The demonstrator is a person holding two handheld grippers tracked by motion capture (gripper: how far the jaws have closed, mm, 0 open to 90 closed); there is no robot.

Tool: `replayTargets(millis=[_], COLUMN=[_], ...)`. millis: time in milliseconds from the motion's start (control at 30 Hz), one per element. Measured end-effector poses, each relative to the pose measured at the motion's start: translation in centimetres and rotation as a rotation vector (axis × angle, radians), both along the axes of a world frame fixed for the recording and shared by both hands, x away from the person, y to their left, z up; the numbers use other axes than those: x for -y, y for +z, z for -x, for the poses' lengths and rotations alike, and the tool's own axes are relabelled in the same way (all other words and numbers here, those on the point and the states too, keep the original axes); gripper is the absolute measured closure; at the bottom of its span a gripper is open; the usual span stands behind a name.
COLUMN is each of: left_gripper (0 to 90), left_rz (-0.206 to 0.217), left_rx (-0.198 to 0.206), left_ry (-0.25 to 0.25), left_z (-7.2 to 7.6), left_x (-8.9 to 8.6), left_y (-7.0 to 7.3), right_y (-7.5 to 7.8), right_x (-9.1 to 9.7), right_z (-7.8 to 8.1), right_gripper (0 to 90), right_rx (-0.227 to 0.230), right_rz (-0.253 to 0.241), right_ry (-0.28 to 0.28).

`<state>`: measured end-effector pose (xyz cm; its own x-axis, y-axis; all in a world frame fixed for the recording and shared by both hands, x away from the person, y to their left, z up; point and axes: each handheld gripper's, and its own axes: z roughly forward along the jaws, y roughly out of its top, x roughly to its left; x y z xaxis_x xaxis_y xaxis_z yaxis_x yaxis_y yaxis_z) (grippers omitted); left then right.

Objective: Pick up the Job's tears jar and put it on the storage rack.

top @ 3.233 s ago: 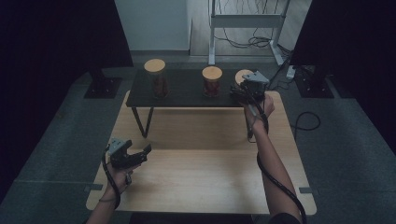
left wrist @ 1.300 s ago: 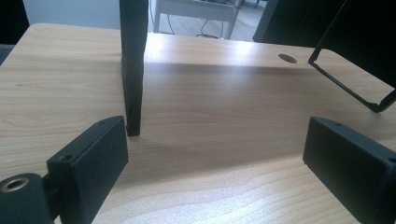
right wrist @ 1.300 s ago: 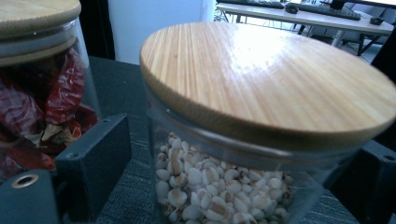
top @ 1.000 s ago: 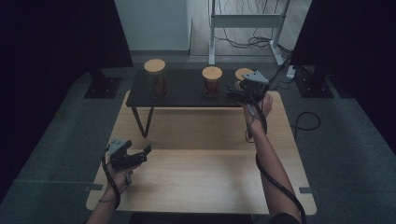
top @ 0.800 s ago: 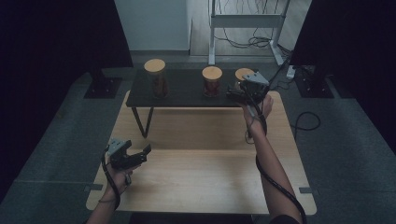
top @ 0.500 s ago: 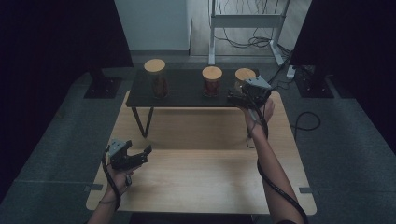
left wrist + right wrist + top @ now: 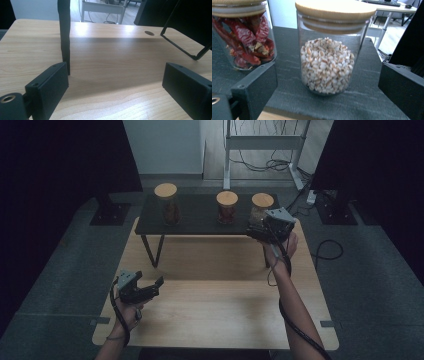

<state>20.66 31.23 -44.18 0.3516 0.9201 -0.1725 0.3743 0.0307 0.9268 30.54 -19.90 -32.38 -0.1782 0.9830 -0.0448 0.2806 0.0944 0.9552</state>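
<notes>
At the right end of the dark shelf (image 7: 200, 217), the grain jar (image 7: 329, 50) stands upright beside the chili jar (image 7: 242, 35). Right tongs (image 7: 260, 234), which have just been opening, stand apart before the grain jar without touching it. Left tongs (image 7: 150, 289) wait apart over the counter (image 7: 215, 305). Judgement: grasp not yet made; lift and transfer remain.
</notes>
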Motion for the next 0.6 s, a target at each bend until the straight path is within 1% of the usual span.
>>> replayTargets(millis=[367, 600], left_gripper=[6.3, 6.3], left_rz=[-0.004, -0.007], left_rx=[-0.004, -0.009], left_ry=[-0.006, -0.009], left_z=[0.0, -0.1], left_x=[0.1, 0.2], left_y=[0.0, -0.1], right_y=[-1.5, -2.7], right_x=[0.5, 0.8], right_z=[1.9, 3.6], right_gripper=[2.4, 2.4], right_rx=[0.0, 0.006], right_rz=[-0.032, -0.048], right_ry=[0.004, 0.004])
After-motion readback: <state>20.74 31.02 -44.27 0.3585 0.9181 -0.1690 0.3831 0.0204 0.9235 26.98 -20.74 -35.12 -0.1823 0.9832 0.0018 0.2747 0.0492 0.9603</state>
